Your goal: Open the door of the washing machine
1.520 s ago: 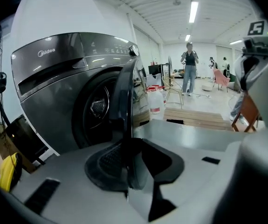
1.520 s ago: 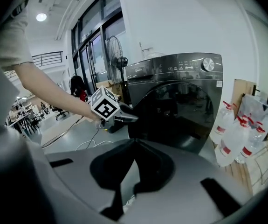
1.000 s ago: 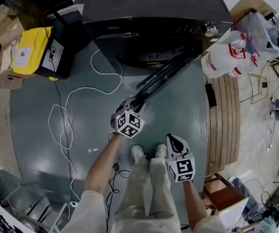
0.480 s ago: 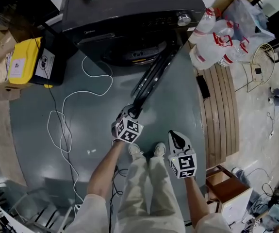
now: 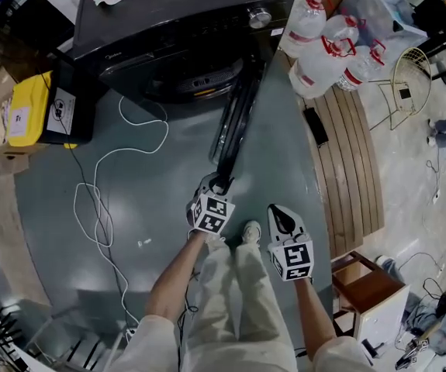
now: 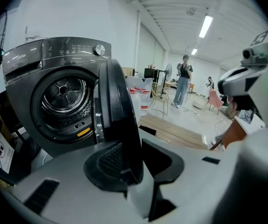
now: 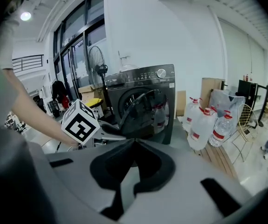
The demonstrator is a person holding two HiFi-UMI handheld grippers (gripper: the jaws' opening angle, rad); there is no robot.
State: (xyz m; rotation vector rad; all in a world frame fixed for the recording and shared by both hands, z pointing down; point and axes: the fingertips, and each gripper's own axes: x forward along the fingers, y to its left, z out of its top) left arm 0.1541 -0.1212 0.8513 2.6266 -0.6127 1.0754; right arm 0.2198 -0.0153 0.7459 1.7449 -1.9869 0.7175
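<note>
- Left gripper [image 5: 218, 184] is clamped narrow on the free edge of the door [image 5: 234, 122], with the rim pinched between the pads. It grips far from the hinge, probably for leverage.
- The door stands swung well out from the washing machine [image 5: 168, 22], roughly square to its front. The hinge is on the side toward the water bottles [image 5: 323, 53].
- The drum [image 6: 64, 97] is fully exposed in the left gripper view.
- Right gripper [image 5: 279, 214] has its jaws together with nothing in them. It hangs near the person's right leg, well apart from the door, so it looks idle and out of the swing path.
- Judgement: the opening looks essentially done. What's left is letting go of the rim.
- Watch the white cable [image 5: 106, 184] looped on the floor on the person's left, a likely trip hazard.
</note>
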